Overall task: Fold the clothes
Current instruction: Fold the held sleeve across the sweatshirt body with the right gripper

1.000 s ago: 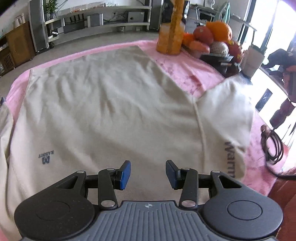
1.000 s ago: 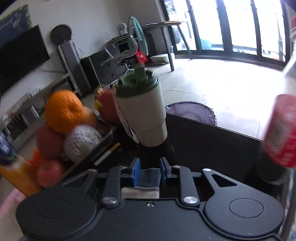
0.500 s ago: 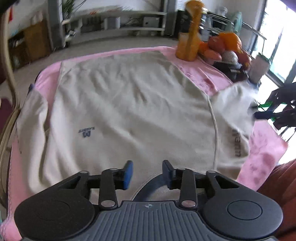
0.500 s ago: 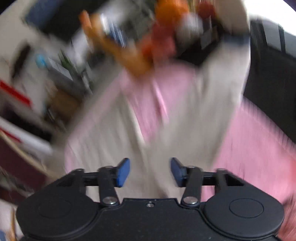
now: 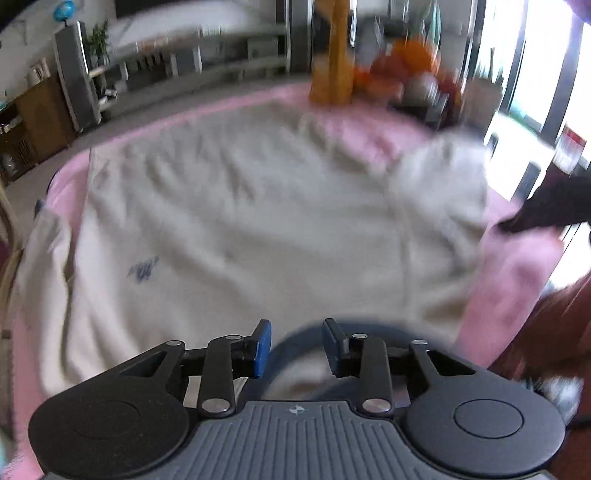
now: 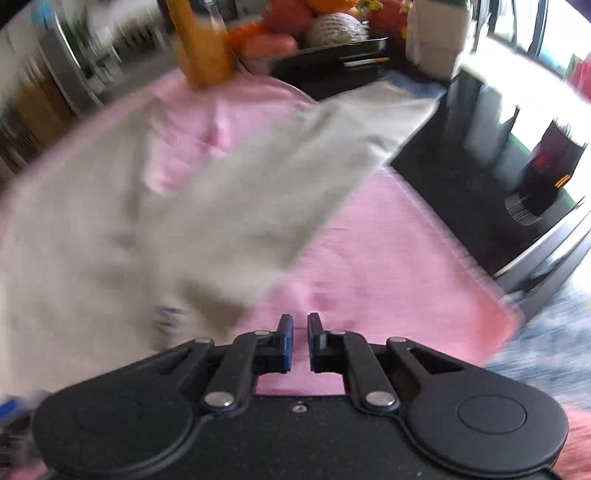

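Observation:
A cream sweatshirt [image 5: 251, 221] with a small blue chest logo lies spread flat on a pink cloth [image 5: 517, 266]. Its blue neckband [image 5: 295, 336] sits just in front of my left gripper [image 5: 296, 347], which is open and empty above it. In the right wrist view one cream sleeve [image 6: 295, 155] stretches toward the far right corner. My right gripper [image 6: 299, 341] hovers over bare pink cloth [image 6: 388, 258] beside the sleeve, its jaws nearly together with a narrow gap and nothing between them. Both views are motion-blurred.
An orange juice bottle [image 5: 332, 55] and a black tray of fruit [image 6: 325, 33] stand at the table's far edge, with a white cup [image 6: 436, 37] beside them. A black glossy surface [image 6: 480, 155] adjoins the cloth on the right. Shelving lines the far wall.
My right gripper let go of the sleeve cuff, swung back over the pink cloth and narrowed its jaws. My left gripper drew back toward the collar, still open.

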The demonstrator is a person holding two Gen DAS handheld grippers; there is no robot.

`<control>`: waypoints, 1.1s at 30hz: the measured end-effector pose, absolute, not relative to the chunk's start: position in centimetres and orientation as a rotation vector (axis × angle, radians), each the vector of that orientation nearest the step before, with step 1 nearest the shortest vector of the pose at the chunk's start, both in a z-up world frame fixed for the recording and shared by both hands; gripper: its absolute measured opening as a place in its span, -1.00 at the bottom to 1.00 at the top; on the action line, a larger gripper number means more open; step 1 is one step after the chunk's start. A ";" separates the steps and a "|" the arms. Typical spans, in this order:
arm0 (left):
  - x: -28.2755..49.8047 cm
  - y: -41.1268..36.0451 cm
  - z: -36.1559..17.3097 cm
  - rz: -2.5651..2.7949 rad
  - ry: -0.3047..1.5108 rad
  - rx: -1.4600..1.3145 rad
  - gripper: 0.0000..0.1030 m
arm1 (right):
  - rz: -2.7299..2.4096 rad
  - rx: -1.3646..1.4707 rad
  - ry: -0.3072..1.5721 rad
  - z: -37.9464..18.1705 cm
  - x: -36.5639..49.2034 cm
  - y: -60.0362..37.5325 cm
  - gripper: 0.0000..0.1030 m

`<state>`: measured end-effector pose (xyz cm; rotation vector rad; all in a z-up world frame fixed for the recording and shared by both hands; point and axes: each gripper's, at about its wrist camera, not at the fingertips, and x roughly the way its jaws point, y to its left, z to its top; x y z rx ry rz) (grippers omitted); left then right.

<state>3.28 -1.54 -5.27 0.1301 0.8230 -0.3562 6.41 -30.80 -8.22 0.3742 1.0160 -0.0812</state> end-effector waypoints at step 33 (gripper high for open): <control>3.6 -9.2 -9.1 -0.740 0.900 0.142 -0.70 | -0.090 0.738 1.000 -10.3 9.3 -32.4 -0.98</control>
